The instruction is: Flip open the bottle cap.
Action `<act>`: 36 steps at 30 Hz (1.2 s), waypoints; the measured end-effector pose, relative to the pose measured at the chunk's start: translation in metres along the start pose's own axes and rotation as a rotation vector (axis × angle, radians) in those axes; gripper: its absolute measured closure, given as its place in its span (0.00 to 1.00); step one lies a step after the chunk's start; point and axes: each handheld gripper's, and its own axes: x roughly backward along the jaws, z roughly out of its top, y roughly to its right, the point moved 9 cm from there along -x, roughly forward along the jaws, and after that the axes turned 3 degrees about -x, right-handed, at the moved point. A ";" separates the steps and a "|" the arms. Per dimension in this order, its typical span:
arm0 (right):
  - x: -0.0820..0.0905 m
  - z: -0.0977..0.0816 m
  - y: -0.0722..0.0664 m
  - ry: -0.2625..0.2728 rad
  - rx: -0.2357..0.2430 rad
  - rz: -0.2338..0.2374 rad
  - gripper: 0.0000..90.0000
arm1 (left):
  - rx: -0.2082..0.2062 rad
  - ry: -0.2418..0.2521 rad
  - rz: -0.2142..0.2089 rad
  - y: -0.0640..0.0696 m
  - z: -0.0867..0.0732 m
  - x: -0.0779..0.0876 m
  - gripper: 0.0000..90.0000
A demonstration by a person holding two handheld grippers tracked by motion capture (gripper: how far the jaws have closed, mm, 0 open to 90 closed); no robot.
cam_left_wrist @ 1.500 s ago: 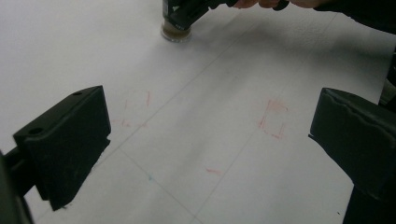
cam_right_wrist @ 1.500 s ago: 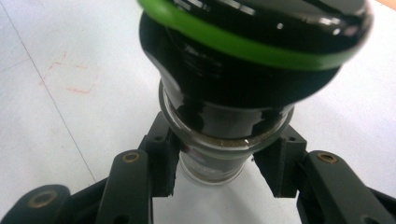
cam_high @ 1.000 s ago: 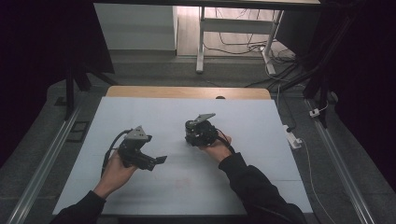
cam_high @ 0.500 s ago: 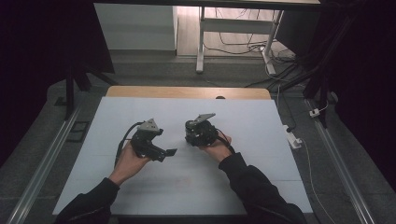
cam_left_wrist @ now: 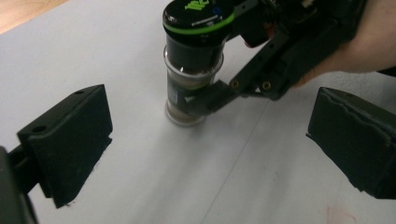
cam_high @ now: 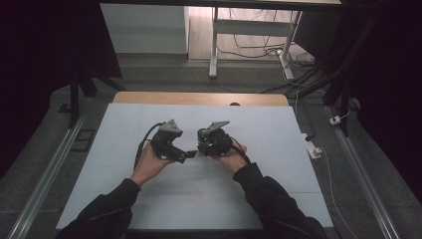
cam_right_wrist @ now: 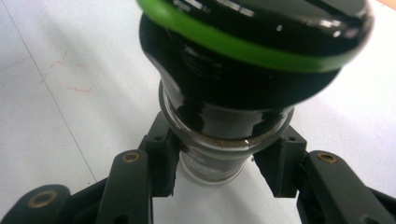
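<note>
In the high view the small glass jar with a black, green-ringed cap cannot be made out, being masked by the two grippers; its printed label is too blurred to read in the left gripper view, where the jar (cam_left_wrist: pixel 194 70) stands upright on the white table sheet (cam_left_wrist: pixel 93 42). In the right gripper view the cap (cam_right_wrist: pixel 252 42) is cut off by the top edge and the jar base is partly hidden behind the jaws. The white sheet (cam_high: pixel 278 134) covers a wooden tabletop whose bare edge (cam_high: pixel 199 98) shows at the far side; beyond it lie a grey floor, a pale desk frame (cam_high: pixel 214 45) with loose cables, and dark surroundings. Faint red marks (cam_right_wrist: pixel 70 79) show on the sheet. Both dark-sleeved forearms enter from below, hands meeting near the table centre. The right gripper (cam_high: pixel 215 141), held by the right hand (cam_high: pixel 231 159), is closed around the glass body of the jar (cam_right_wrist: pixel 219 158), one jaw on each side. The left gripper (cam_high: pixel 169 144), held by the left hand (cam_high: pixel 148 164), has its jaws spread wide and empty, pointed at the jar, near it but apart.
</note>
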 end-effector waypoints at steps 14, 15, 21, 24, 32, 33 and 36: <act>0.000 0.000 0.000 -0.001 -0.002 0.001 0.59 | -0.074 -0.013 0.020 -0.006 0.008 -0.005 0.68; 0.000 0.000 0.000 0.000 -0.002 0.001 0.59 | -0.073 -0.010 0.009 -0.006 0.009 -0.005 0.74; 0.000 0.000 0.000 0.001 -0.003 0.001 0.59 | -0.065 -0.009 -0.008 -0.004 0.012 -0.009 0.98; 0.000 0.000 0.000 0.001 -0.003 0.001 0.59 | -0.062 -0.008 -0.013 -0.003 0.014 -0.011 0.99; 0.000 0.000 0.000 0.001 -0.004 0.001 0.59 | -0.053 -0.001 -0.004 -0.005 0.019 -0.010 0.99; 0.000 0.000 0.000 0.000 -0.003 0.001 0.59 | -0.054 -0.003 -0.004 -0.006 0.019 -0.010 0.99; 0.000 0.000 0.000 -0.002 -0.011 0.002 0.59 | -0.048 0.001 -0.006 -0.006 0.020 -0.011 0.99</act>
